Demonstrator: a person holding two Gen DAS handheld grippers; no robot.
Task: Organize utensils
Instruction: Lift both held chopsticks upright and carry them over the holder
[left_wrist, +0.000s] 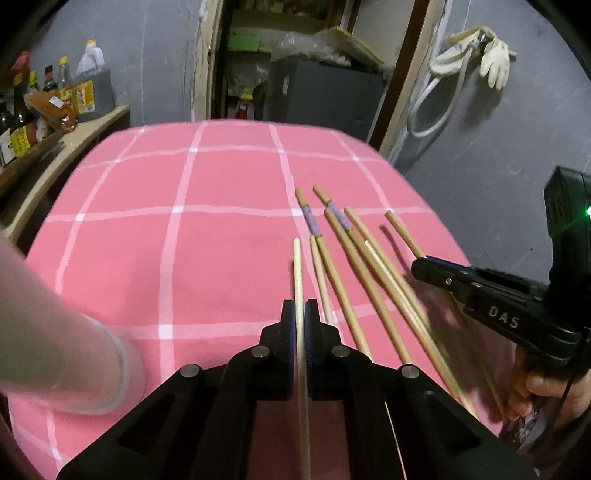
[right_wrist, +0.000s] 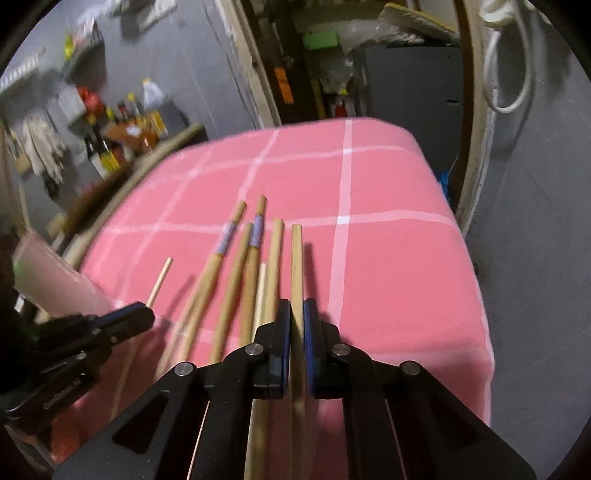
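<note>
Right now each of my grippers has one chopstick pinched between its fingers. My left gripper (left_wrist: 300, 325) is closed tight on a pale chopstick (left_wrist: 297, 280) that runs straight ahead past the fingertips; my right gripper (right_wrist: 294, 325) is closed on a darker chopstick (right_wrist: 296, 266) the same way. The loose chopsticks (left_wrist: 354, 266) lie fanned on the pink checked bench (left_wrist: 207, 236), just right of my left fingers and just left of my right ones.

The risk is that a held stick pivots in such a narrow pinch, or that I sweep the pile and roll sticks toward the bench edge.

Only the left view shows a pale cup-like holder (left_wrist: 74, 339), though it is too blurred to be sure. The right view shows the bench's far drop-off.
</note>
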